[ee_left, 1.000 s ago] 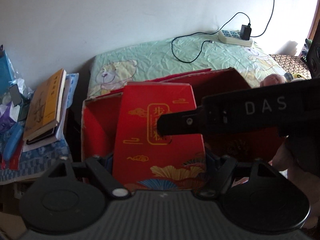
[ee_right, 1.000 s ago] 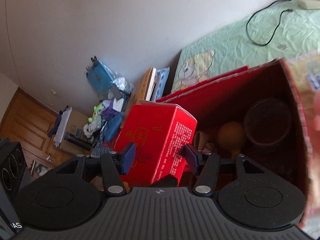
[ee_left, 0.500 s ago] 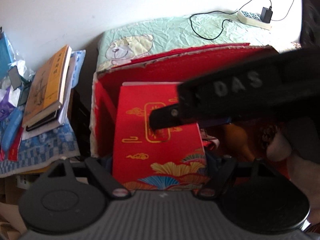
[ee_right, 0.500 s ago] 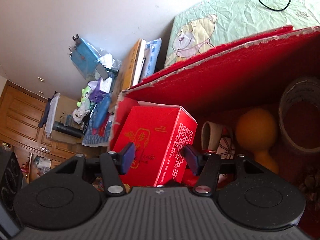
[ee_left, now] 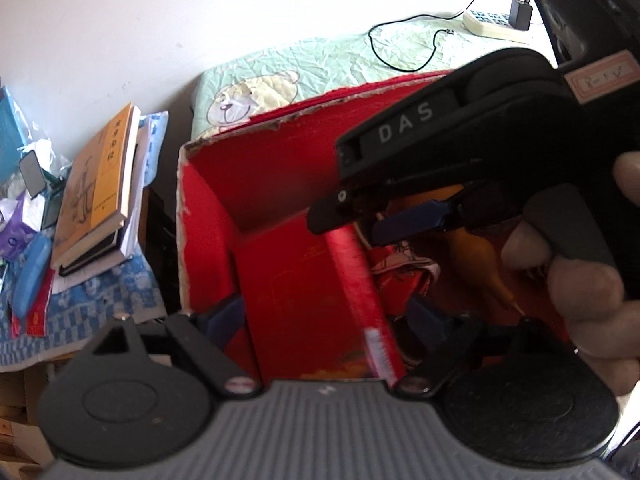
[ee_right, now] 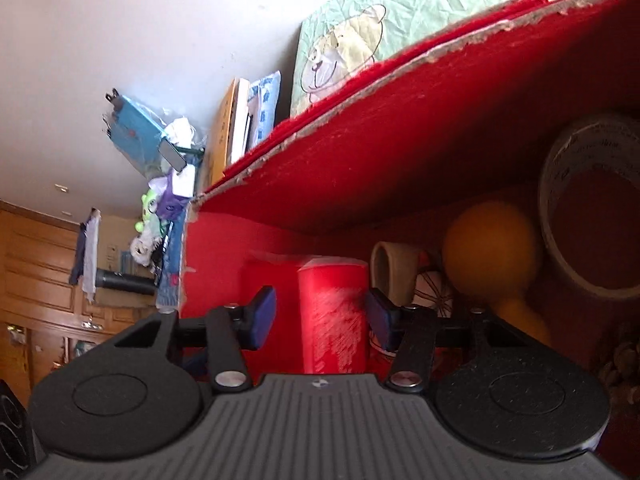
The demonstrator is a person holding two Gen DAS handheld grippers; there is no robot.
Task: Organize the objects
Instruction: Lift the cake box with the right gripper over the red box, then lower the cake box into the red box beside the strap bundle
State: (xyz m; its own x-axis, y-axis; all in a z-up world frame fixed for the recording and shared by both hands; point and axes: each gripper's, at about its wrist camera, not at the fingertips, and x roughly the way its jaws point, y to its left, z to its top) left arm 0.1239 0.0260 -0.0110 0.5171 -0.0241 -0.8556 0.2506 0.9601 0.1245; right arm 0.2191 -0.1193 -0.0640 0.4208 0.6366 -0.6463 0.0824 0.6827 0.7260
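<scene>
While the small red carton (ee_left: 304, 300) stands inside the big red box (ee_left: 204, 240), near its corner at about 9 o'clock, the step in hand seems to be setting it down among the things already stored there. The left gripper (ee_left: 324, 316) has just been opening; its jaws are spread on both sides of the carton, and I cannot see the pads pressing it. The right gripper (ee_right: 320, 314) has just been closing, with the carton's narrow side between its blue pads (ee_right: 262, 312), but a gap shows on each side. At 3 o'clock of the carton lie a cup (ee_right: 394, 266), a yellow gourd (ee_right: 490, 252) and a tape roll (ee_right: 592, 208). Next, I judge, both grippers must lift straight out without tipping the carton.
</scene>
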